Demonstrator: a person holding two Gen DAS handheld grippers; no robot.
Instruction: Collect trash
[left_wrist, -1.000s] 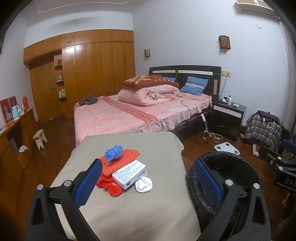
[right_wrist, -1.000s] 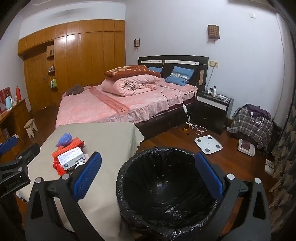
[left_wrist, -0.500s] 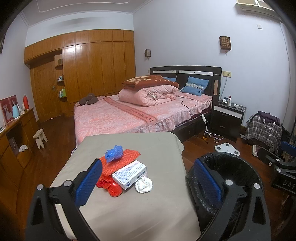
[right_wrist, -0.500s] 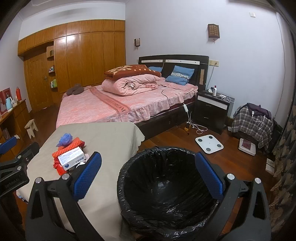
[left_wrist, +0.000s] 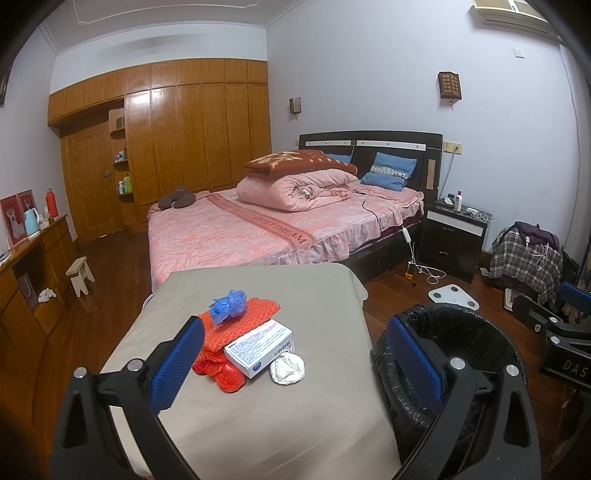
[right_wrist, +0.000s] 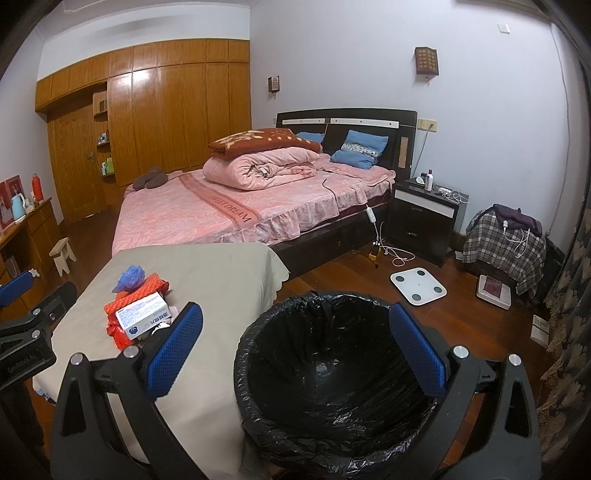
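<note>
**Both claws spread above bench and bin**

Left claw hangs spread wide and empty over the bench, where the blue wad, red mesh, white carton and crumpled tissue sit clustered. Right claw, likewise spread and empty, frames the black-lined trash bin just beside the bench.

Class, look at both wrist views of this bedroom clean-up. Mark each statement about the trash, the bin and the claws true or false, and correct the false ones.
1. The left claw is open and holds nothing. True.
2. The white box lies inside the bin. False: it lies on the grey-covered table, partly on the red mesh.
3. The bin is lined with a black bag. True.
4. The crumpled blue plastic lies on the floor. False: it sits on the red mesh.
5. The right claw is shut on the white wad. False: it is open, and the wad lies on the table.
</note>
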